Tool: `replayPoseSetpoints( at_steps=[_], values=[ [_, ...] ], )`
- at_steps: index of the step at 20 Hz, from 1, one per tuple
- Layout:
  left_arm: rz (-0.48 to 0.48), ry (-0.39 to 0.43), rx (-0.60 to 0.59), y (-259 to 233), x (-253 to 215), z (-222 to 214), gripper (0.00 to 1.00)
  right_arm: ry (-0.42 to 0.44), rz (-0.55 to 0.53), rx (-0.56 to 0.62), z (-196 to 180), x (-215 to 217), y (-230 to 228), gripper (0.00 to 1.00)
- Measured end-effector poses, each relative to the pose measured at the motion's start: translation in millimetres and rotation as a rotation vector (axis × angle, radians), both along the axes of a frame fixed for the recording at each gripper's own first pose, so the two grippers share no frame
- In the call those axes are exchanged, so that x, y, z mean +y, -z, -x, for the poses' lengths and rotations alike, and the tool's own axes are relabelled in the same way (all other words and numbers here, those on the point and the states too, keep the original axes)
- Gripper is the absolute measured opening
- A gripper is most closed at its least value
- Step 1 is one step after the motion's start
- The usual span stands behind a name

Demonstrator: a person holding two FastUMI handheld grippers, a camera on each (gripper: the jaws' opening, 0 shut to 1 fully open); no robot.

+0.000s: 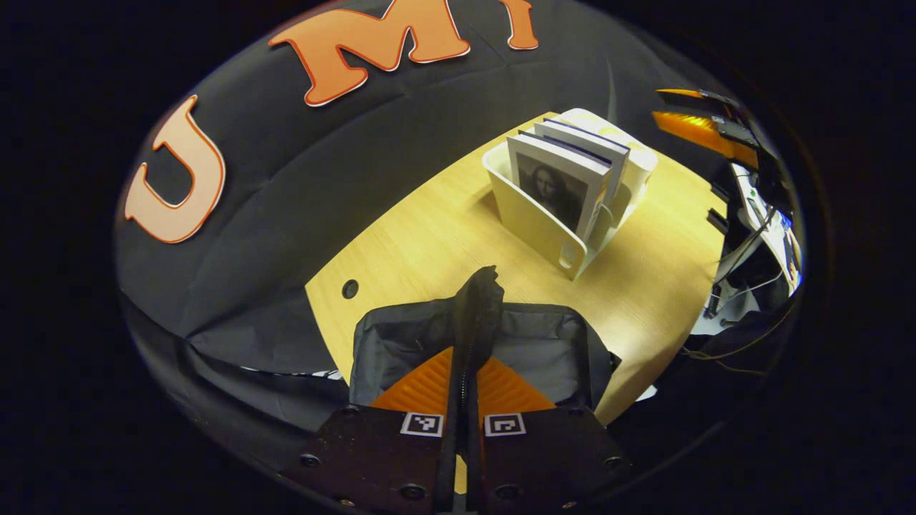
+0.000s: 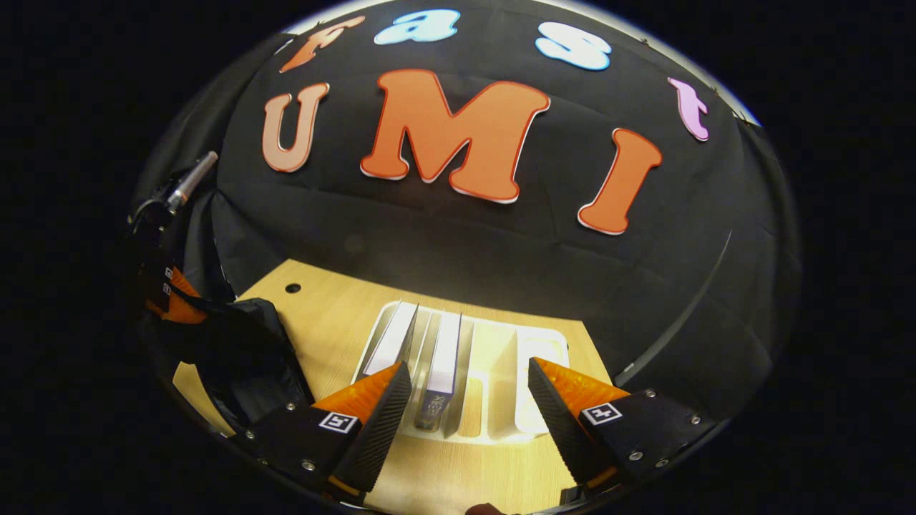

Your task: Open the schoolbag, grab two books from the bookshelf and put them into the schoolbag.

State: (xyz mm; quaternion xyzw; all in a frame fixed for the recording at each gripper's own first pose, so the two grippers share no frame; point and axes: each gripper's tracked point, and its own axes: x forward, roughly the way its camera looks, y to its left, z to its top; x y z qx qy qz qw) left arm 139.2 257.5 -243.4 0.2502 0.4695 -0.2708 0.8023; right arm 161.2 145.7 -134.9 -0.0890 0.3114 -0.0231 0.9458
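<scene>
My left gripper [image 1: 465, 368] is shut on an upstanding edge of the black schoolbag [image 1: 547, 343], which stands on the wooden table [image 1: 415, 243] right in front of it. Beyond the bag stands a white bookshelf [image 1: 533, 222] holding several upright books [image 1: 554, 186], the nearest with a portrait cover. My right gripper [image 2: 466, 366] hovers open just above the bookshelf [image 2: 501, 422], fingers straddling one upright book [image 2: 445, 354], with another book [image 2: 392, 347] by its left finger. The schoolbag [image 2: 247, 343] sits to the left of the shelf, where the left gripper [image 2: 172, 297] holds it.
The table has a round cable hole [image 1: 350, 289] near the bag. Black cloth hangs close behind the table. Cables and equipment [image 1: 751, 236] lie off the table's far side. The right gripper [image 1: 705, 127] appears above the shelf in the left gripper view.
</scene>
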Motion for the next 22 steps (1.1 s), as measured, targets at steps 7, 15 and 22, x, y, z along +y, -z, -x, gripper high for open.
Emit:
replayPoseSetpoints(
  at_steps=[7, 15, 22],
  values=[
    [0.062, 0.081, 0.018, 0, 7, -8, 0.07, -0.010, -0.223, 0.354, -11, 67, 37, 0.98],
    [0.098, 0.016, 0.034, 7, 12, -9, 0.07, -0.011, -0.176, 0.570, -78, 70, 93, 0.96],
    [0.103, -0.036, 0.067, 18, 17, -7, 0.07, 0.088, -0.218, 0.787, -97, 80, 151, 0.60]
  ],
)
